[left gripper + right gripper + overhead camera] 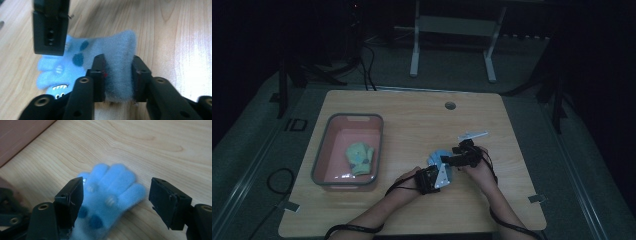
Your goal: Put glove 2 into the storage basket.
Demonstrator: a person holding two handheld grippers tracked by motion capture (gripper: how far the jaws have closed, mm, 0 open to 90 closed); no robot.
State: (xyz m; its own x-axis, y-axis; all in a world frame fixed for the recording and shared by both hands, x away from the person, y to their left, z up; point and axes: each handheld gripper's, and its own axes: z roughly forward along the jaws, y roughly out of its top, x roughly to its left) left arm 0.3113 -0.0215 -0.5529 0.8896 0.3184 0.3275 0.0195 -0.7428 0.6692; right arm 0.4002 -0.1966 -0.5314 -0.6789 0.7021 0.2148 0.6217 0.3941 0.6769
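Left gripper [117, 75] jaws clenched on blue glove [110, 57] cuff, right gripper [116, 202] jaws released astride its fingers; pink tub [323, 150] with green glove [360, 157] near bench [412, 115] left edge.

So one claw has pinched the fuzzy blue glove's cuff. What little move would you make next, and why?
Probably close the right gripper on the blue glove's finger end. Its jaws stand open on either side of those fingers without pressing, while the left gripper is already shut on the cuff. Two holds should let the glove lift flat toward the bin, where a green glove lies.
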